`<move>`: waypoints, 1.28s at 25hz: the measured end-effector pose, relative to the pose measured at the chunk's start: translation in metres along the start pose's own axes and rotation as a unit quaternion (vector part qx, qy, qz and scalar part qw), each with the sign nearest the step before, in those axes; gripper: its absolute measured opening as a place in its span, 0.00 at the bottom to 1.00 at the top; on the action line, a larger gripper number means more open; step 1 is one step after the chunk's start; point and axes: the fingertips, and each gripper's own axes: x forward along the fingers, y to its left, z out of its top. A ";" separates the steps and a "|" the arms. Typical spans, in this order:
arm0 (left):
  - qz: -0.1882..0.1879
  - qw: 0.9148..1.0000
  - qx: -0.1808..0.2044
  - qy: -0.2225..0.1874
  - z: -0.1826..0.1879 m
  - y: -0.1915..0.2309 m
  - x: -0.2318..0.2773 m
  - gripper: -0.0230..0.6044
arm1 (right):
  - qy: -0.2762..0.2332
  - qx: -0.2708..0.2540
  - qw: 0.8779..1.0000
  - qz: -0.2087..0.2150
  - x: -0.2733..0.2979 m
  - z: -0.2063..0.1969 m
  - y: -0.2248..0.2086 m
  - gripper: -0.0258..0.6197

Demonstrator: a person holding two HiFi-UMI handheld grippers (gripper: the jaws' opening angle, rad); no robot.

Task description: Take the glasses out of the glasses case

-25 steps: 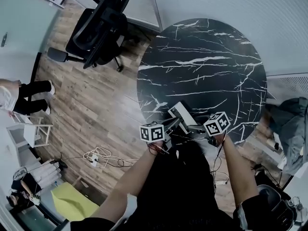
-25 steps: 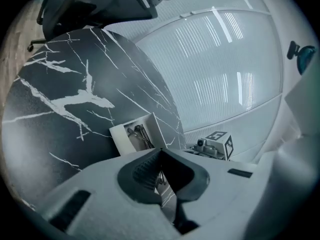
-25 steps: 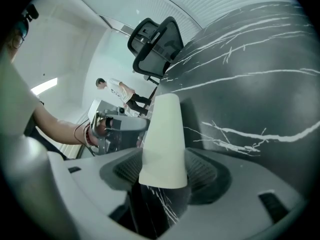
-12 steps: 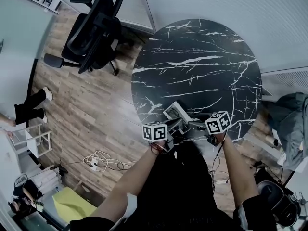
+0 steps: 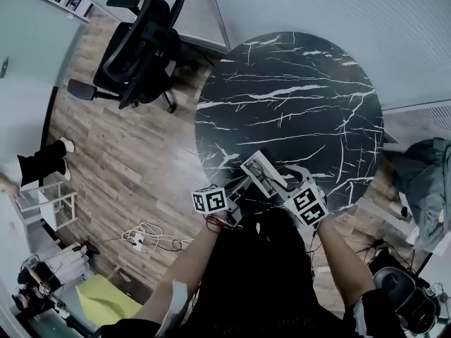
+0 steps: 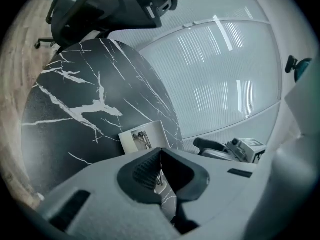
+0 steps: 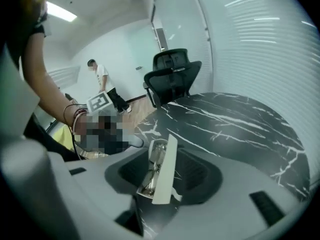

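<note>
The white glasses case (image 5: pixel 262 173) lies open near the front edge of the black marble table (image 5: pixel 296 97). The glasses (image 7: pixel 150 176) sit inside it against the raised lid. In the left gripper view, my left gripper (image 6: pixel 160 154) has its tips closed together at the near edge of the case (image 6: pixel 142 136). In the head view that gripper (image 5: pixel 243 186) is at the case's left end. My right gripper (image 7: pixel 165 171) straddles the case edge-on, jaws closing, with the pads (image 7: pixel 197 174) still apart from it.
A black office chair (image 5: pixel 141 41) stands on the wood floor left of the table. A person (image 5: pixel 35 164) stands at the far left. Cables (image 5: pixel 144 234) lie on the floor by my left side. A glass wall with blinds runs behind the table.
My right gripper has risen and rolled, its marker cube now tilted, and it now spans the case. The left gripper has shifted slightly left with the case.
</note>
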 end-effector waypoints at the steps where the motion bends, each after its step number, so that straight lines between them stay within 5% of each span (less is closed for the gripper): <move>1: 0.000 1.000 0.001 -0.001 0.000 0.000 -0.002 0.06 | 0.003 -0.016 1.000 0.000 0.001 0.003 0.010 0.25; 2: 0.000 1.000 0.002 -0.002 0.000 -0.001 -0.003 0.06 | 0.012 -0.030 0.999 0.001 0.005 0.002 0.019 0.14; 8: -0.006 1.000 0.002 0.001 -0.010 -0.005 -0.006 0.06 | 0.117 -0.049 0.992 0.007 0.050 -0.033 0.039 0.15; 26: -0.008 1.000 -0.002 0.000 -0.015 -0.004 -0.018 0.06 | 0.189 -0.094 0.977 -0.038 0.080 -0.046 0.031 0.15; 32: -0.014 1.000 -0.009 -0.004 -0.017 -0.006 -0.019 0.06 | 0.226 -0.121 0.964 -0.076 0.088 -0.056 0.018 0.15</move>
